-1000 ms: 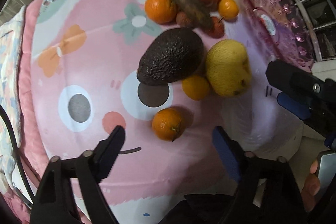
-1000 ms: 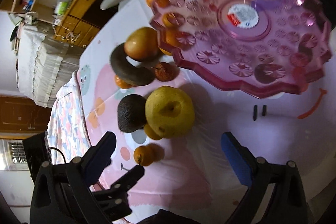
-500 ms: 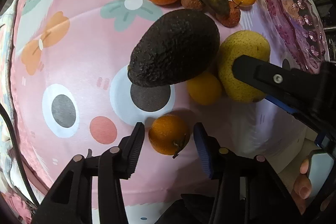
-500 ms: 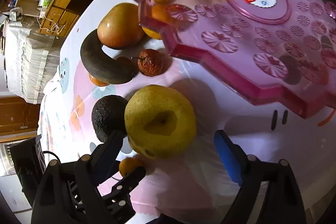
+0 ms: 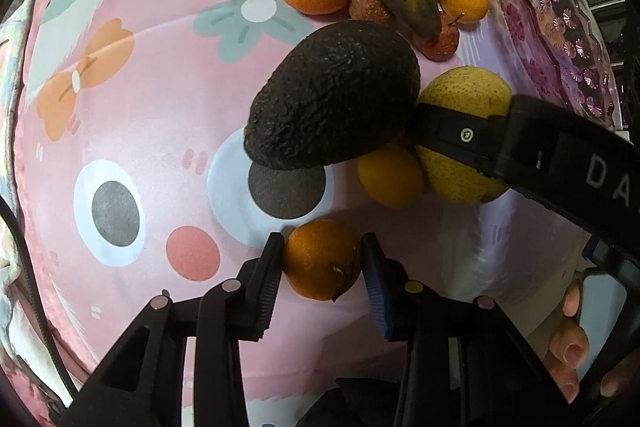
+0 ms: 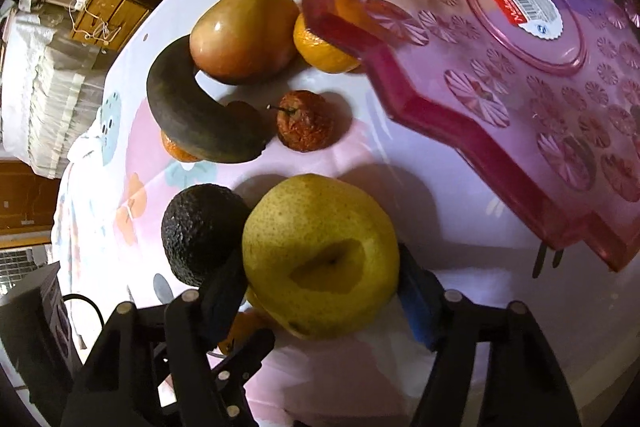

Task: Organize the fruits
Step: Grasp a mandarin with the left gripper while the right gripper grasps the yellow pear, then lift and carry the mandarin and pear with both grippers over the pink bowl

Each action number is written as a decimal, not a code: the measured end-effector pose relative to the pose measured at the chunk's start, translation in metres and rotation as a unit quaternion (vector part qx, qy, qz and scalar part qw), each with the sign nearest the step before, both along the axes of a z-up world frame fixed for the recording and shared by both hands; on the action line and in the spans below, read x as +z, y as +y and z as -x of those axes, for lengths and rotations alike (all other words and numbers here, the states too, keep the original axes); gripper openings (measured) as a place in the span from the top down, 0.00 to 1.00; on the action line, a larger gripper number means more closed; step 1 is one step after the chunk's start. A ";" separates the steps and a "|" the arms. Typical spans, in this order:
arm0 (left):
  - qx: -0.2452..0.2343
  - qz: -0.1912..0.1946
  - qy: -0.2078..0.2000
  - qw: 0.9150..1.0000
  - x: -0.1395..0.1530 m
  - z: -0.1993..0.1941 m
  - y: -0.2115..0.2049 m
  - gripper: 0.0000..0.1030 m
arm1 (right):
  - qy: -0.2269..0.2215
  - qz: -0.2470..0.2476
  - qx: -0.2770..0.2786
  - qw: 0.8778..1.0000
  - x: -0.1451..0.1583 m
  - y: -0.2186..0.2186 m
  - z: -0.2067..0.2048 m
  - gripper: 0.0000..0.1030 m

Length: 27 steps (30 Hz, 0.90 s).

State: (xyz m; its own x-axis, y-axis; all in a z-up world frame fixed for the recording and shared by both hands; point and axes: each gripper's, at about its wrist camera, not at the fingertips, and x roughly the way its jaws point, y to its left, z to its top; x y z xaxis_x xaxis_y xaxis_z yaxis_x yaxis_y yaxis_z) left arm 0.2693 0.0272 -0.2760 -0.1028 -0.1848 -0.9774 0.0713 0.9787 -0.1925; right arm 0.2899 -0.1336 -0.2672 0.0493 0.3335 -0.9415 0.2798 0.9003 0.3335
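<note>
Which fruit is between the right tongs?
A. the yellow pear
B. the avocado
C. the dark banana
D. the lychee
A: in the right wrist view the right tongs are closing with the yellow pear between their fingers; the avocado lies just outside them.

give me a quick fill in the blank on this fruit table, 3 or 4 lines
1. The left tool is closing around a small ____.
2. The yellow pear sits between the jaws of the ____ tool.
3. The dark avocado lies right beside the ____.
4. The pink tray holds ____ fruit inside it.

Missing words: orange; right; pear; no
</note>
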 end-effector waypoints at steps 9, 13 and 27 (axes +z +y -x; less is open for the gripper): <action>0.010 0.012 -0.022 1.000 0.031 0.022 0.011 0.64 | 0.018 0.010 -0.002 1.000 0.003 0.006 0.005 0.33; 0.014 0.012 -0.045 0.999 0.056 0.033 0.017 0.64 | 0.015 0.005 -0.016 1.000 0.017 0.000 0.021 0.33; 0.006 0.036 -0.144 0.989 0.126 0.094 0.032 0.64 | -0.082 0.041 -0.087 0.992 0.095 -0.038 0.100 0.33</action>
State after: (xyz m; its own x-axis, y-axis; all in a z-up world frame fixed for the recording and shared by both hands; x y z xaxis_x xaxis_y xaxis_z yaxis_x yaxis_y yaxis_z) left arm 0.1757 0.0593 -0.1501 0.1802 -0.2540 -0.9503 0.1223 0.9644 -0.2346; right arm 0.1895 -0.1716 -0.1718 0.2539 0.2298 -0.9395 0.3819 0.8687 0.3156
